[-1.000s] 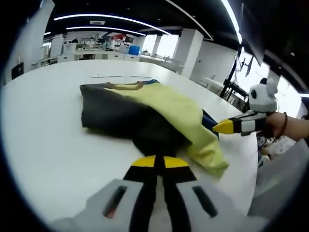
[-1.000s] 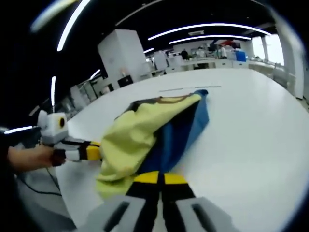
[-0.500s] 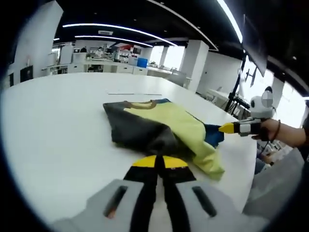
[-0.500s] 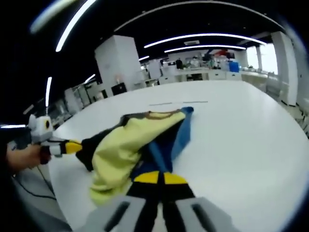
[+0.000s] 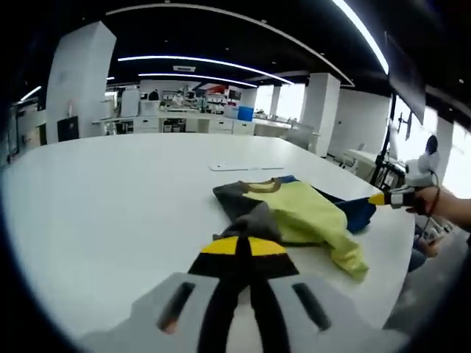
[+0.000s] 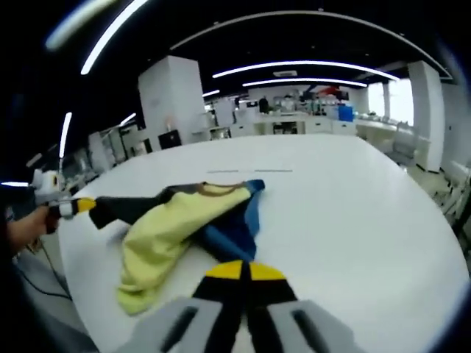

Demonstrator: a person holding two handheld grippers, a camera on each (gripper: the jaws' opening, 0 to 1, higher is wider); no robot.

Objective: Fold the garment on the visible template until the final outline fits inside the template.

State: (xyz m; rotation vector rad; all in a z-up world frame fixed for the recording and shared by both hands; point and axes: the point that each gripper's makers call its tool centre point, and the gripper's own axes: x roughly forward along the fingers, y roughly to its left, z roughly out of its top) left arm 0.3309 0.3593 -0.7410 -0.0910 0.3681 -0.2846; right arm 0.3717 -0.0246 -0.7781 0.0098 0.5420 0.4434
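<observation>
A garment with yellow (image 5: 305, 215), dark grey and blue panels lies stretched across the white table (image 5: 110, 191). My left gripper (image 5: 239, 245) is shut on its dark grey corner, jaws together at the bottom of the left gripper view. My right gripper (image 5: 379, 198) comes in from the right there, pinching the blue edge. In the right gripper view the garment (image 6: 171, 224) spreads leftward. My right gripper (image 6: 239, 270) is shut on the blue panel, and my left gripper (image 6: 82, 206) holds the dark sleeve at the far left. A thin pale line (image 5: 235, 167) marks the table beyond the garment.
The table edge (image 5: 383, 265) curves close behind the garment's yellow end. A person's hand (image 5: 436, 202) holds the right gripper off that edge. Desks, white pillars (image 6: 180, 95) and ceiling light strips fill the room behind. Bare tabletop (image 6: 353, 198) stretches away past the garment.
Both grippers have drawn back and apart with the cloth still in them. The garment now lies further from each camera and is pulled out wider and flatter.
</observation>
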